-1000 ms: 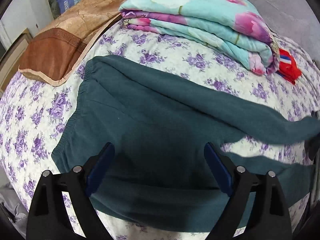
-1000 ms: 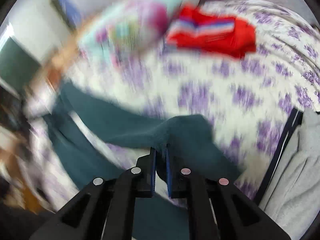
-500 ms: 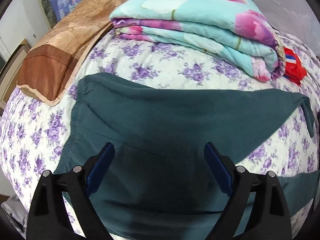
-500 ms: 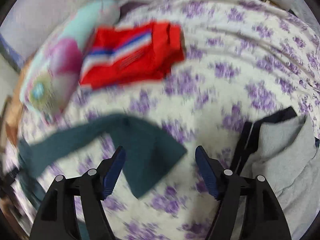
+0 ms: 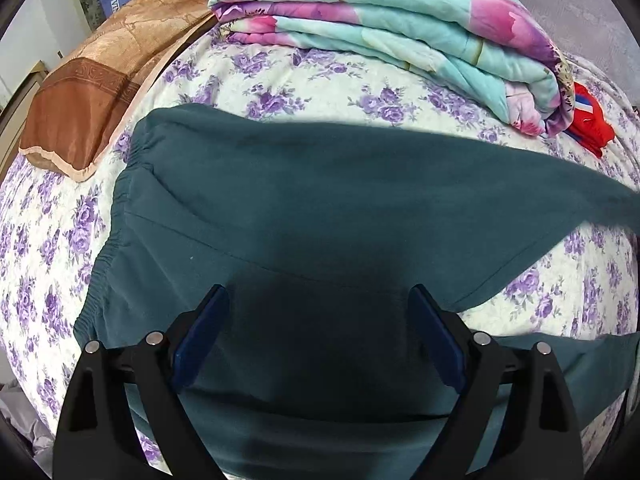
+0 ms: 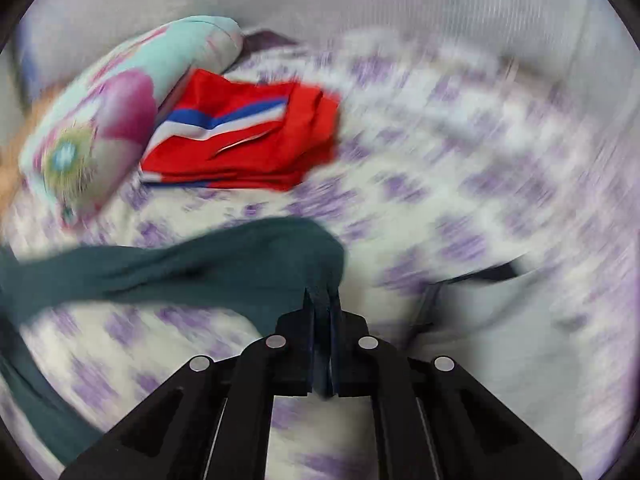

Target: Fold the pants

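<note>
Pinching the leg end of the pants (image 6: 224, 276), your right hand-held gripper (image 6: 322, 308) stretches it leftward in frame; your left hand-held gripper (image 5: 318, 332) hovers spread over the seat.

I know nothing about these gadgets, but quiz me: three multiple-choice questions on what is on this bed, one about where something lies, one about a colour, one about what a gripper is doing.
1. Where does the folded red garment lie?
A. beside the folded floral quilt
B. on top of the pants
C. under the brown pillow

2. What colour are the pants?
A. grey
B. dark teal green
C. red

3. What is the right gripper doing?
A. open, holding nothing
B. shut on the red garment
C. shut on the end of a pant leg

Answers:
1 A, the right wrist view shows it lying right next to the quilt's end on the bedsheet.
2 B, both views show teal cloth.
3 C, its fingers are closed with teal cloth between them, while the left gripper stands open over the pants.
</note>
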Tool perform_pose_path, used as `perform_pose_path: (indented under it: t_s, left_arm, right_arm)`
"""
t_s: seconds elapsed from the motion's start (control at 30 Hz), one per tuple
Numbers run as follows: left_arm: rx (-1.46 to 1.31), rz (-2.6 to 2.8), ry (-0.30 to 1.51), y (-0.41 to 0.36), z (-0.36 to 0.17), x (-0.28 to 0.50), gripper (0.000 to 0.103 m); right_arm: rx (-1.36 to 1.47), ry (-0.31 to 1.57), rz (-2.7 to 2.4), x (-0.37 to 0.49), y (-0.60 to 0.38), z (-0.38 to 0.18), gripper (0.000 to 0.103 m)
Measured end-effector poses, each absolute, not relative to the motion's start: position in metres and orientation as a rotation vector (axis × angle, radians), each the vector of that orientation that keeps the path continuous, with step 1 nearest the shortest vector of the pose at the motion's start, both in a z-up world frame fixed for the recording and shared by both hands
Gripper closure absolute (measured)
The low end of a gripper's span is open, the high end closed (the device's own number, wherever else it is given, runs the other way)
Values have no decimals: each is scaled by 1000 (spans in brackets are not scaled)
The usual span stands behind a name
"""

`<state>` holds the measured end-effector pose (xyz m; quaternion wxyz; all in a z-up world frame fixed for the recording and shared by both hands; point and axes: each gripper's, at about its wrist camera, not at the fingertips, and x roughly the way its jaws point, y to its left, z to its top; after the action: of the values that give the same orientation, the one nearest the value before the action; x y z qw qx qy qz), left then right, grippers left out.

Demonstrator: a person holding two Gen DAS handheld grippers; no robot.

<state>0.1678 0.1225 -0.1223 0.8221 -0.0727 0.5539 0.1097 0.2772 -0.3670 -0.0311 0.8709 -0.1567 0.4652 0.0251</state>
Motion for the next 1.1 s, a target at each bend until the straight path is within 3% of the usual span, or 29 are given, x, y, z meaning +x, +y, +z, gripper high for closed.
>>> perform_pose_path:
  t_s: [0.03,0.13,0.4,0.6,0.8,0.83,0.93,1.0,1.1]
  left_arm:
    - [-159,235,1181,125,-122,168,15]
    - [-157,241,1191,128,-124,168,15]
    - [-130,240,1192,127,-118,167,15]
    - [-117,226,1191,118,-116,165,15]
    - [-104,227,1210,115,-124,161,15]
    - [-104,234,1218,116,-127,160,15]
    - [-131,249,1237,123,-134,159,15]
    - [-145,260,1247,129,-137,158,15]
    - [-140,269,1243,135,-136,158,15]
  right_arm:
    - [-438,943,69,262,-369,-29,91]
    - [-665,939,-78,250,-386,-46,33]
    - [-237,968,-34,233,-431,-29,33]
    - [40,1141,157,256,-392,-79,38]
    - [406,1187,50,284,-411,-110,38]
    - [429,1187,30,287,-414,-111,44]
    - [494,1237,-36,298,-423,-122,100]
    - [512,1205,-40,297,-424,-113,100]
    - [493,1024,87,282,-416,-55,100]
